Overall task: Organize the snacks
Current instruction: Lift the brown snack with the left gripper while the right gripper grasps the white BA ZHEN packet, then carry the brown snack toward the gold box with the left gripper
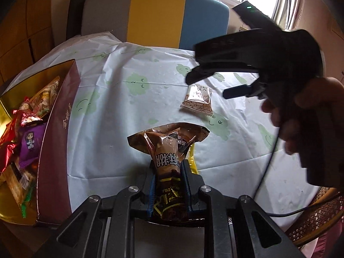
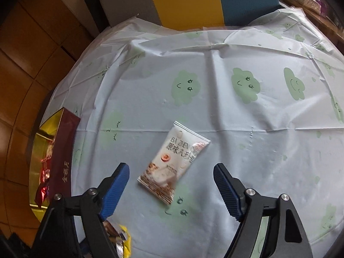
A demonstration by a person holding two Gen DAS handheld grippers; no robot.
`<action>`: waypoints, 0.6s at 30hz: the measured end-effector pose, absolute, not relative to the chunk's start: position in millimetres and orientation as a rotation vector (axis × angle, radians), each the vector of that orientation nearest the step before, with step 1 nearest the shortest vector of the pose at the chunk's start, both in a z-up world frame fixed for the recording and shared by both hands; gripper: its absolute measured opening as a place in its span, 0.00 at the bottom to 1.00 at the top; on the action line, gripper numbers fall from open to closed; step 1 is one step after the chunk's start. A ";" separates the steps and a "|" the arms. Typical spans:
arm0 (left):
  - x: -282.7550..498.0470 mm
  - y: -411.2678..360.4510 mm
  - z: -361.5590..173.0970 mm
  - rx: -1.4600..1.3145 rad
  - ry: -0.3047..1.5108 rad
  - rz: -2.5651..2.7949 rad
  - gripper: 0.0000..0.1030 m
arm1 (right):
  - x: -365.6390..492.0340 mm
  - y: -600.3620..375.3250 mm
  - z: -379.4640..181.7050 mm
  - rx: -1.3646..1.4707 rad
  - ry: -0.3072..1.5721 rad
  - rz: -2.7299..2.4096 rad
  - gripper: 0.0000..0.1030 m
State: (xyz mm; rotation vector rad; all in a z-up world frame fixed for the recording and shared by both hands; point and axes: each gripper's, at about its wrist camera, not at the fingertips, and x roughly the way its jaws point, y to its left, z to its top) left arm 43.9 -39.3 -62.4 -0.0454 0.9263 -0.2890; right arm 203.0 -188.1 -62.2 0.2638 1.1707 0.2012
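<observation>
The tabletop (image 2: 215, 64) has a pale cloth with green cloud faces, and it is the biggest thing here. The dark red box (image 1: 56, 142) with a gold inside sits at the left edge of it, w/ lots of snacks piled in already.

Left claw (image 1: 168, 167) is squeezed tight on a brown snack pack (image 1: 167, 150), to the right of the box and lifted a bit above the cloth. More wrappers seem to hang w/ it, maybe a yellow one too, but I can't tell how many. That is the first worry: the claw only pinches the middle of the bunch, so a loose pack could slip out on the way to the box. The wrapper is shiny and slippery, I think.

Next worry: the box wall near the claw is tall. If the pack comes in too low it may bump the wall & push the box off the tabletop edge, since the box sits right at the rim.

Right claw (image 2: 172, 182) is wide apart, w/ nothing in it, hanging over the small white snack bag (image 2: 174, 163), which lies flat on the cloth far right of the box. The bag is thin & flat, so the blue pads (image 2: 116, 187) could slide over it or grab the cloth too and drag it.

Both claws are close, so they might knock each other
</observation>
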 end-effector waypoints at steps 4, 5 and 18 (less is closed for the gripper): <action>44.0 -36.1 -63.7 -0.076 0.927 -0.298 0.21 | 216.8 -168.0 -74.4 0.193 1.198 0.149 0.79; 43.9 -35.6 -63.9 -0.081 0.926 -0.300 0.21 | 218.2 -164.1 -76.1 0.169 1.196 0.148 0.79; 46.1 -33.1 -66.1 -0.124 0.928 -0.309 0.22 | 178.6 -180.9 -74.9 -0.253 1.237 0.377 0.38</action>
